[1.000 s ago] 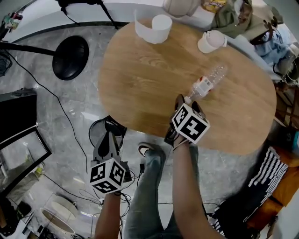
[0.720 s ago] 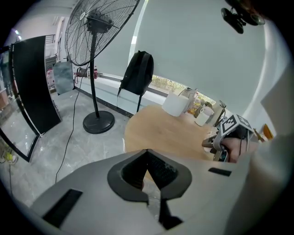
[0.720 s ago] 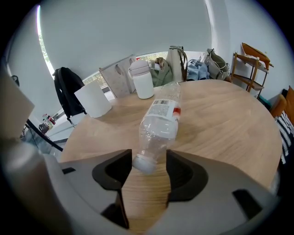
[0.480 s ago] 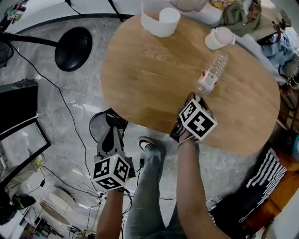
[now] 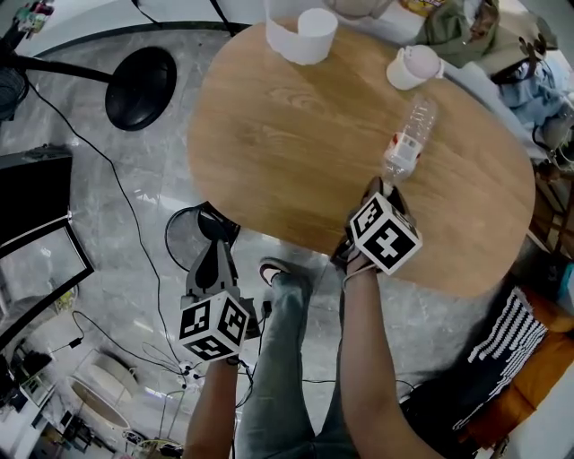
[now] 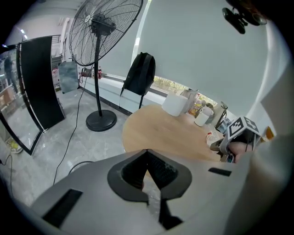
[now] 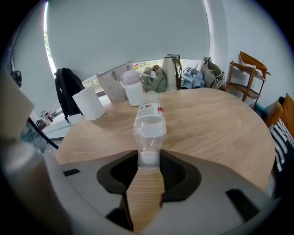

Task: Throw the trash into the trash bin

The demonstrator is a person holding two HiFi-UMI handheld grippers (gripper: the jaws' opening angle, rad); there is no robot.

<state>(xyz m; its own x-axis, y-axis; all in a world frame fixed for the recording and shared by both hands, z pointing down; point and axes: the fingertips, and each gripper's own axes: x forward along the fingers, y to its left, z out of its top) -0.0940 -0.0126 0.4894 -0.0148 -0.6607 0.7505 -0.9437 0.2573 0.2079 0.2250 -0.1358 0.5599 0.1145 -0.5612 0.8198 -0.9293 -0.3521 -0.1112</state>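
Bottle (image 5: 408,134) is lying on its side on the table (image 5: 287,152), right of centre in the head view, cap end pointing down-frame at the right tool (image 5: 384,186). It's empty and clear, with a red and white label.

What changed: a second ago the right tool sat wide open just short of the cap. Now it has nudged forward and the jaws have just been closing. In the right gripper view the white cap sits between the right tool's (image 7: 148,158) tips, with both pads against its sides. I read that as a grip on the cap, roughly half open. The bottle body is still flat on the wood, so no lift yet.

Left tool (image 5: 213,251) is at lower left of the frame, off the table and pointing down. Its own view shows the left tool's (image 6: 147,153) jaws meeting at the tips, and I can't make out anything in them.

Trash bin (image 5: 184,238) is the dark round rim on the floor by the table's lower-left edge, just ahead of the left tool and well apart from the bottle.

My read: pickup is basically done. Next comes lifting and carrying across to the bin. A cap-only grip means the body may swing, so I'd go slow. Two cups (image 5: 316,27) at the top edge are clear of the path.
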